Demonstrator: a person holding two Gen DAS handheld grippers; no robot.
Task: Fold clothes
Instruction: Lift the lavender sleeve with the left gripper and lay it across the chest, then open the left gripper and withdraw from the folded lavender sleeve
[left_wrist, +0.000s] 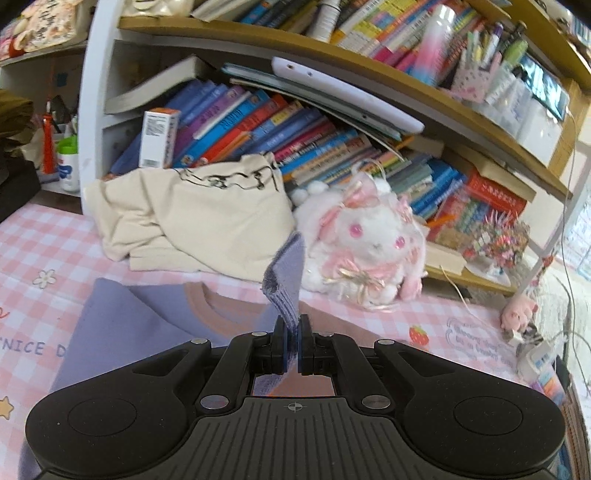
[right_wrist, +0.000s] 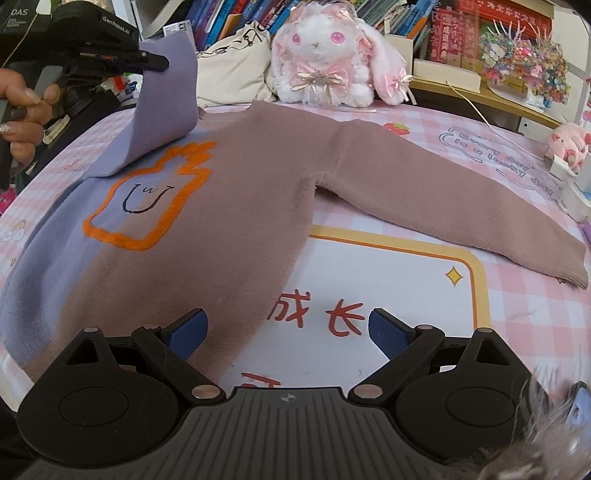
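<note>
Slippage risk noted: lilac sleeve (left_wrist: 286, 280) is pinched only at its cuff by the left gripper (left_wrist: 293, 343), so a tug could free it. Right gripper (right_wrist: 286, 332) is held open and empty over the sweater (right_wrist: 236, 206) hem below it; the mauve sleeve (right_wrist: 443, 206) ahead-right could be dragged askew.

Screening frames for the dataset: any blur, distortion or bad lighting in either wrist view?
Left wrist view: strong fisheye bending of the bookshelf, soft edges, even daylight, cuff in the shut left tongs sharp. Right wrist view: sweater sharp, corners vignetted, blurred fur at bottom right, open right tongs shading the hem.
</note>
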